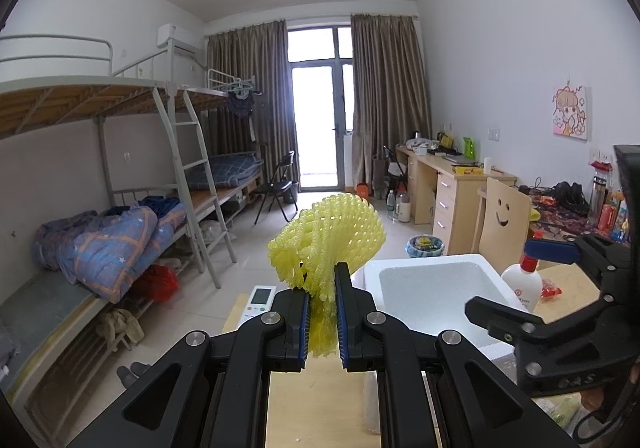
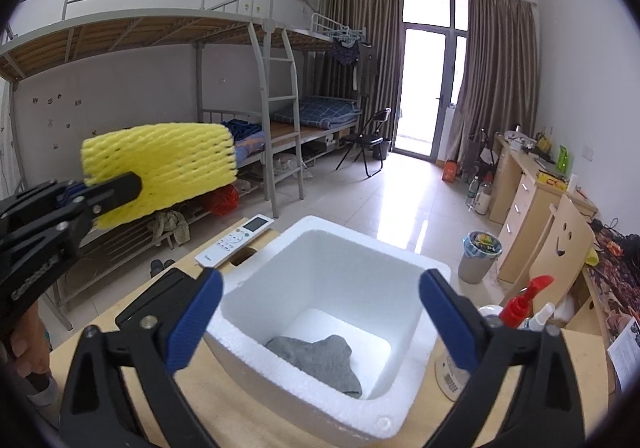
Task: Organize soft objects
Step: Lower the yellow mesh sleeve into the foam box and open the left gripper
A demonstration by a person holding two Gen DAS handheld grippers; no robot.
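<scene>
On the far left of the right wrist view, the left gripper [image 2: 120, 188] holds a yellow foam net [image 2: 160, 168] up in the air, above the wooden table [image 2: 248, 416] and to the left of the white foam box [image 2: 384, 272]. Its fingers are closed narrowly on one end of the net. From this side the net's long axis runs roughly level, pointing away from the gripper toward the right, with its free end near the bunk bed [image 2: 160, 32] in the background. In the left wrist view the same net [image 1: 332, 236] rises from between the two pads [image 1: 304, 312] and fans out upward and away from the camera, its gripped end squeezed flat.

Just right of the net, a white remote control [image 2: 236, 240] lies on the table's far edge, beside the box. Inside the box a grey cloth [image 2: 320, 360] lies crumpled on the bottom. The right gripper [image 2: 320, 324] hovers over the box with its blue-tipped fingers [image 2: 196, 320] spread wide, empty, one on each side of the box opening. Further right, a white bottle with a red pump [image 2: 524, 300] stands just beside the box.
</scene>
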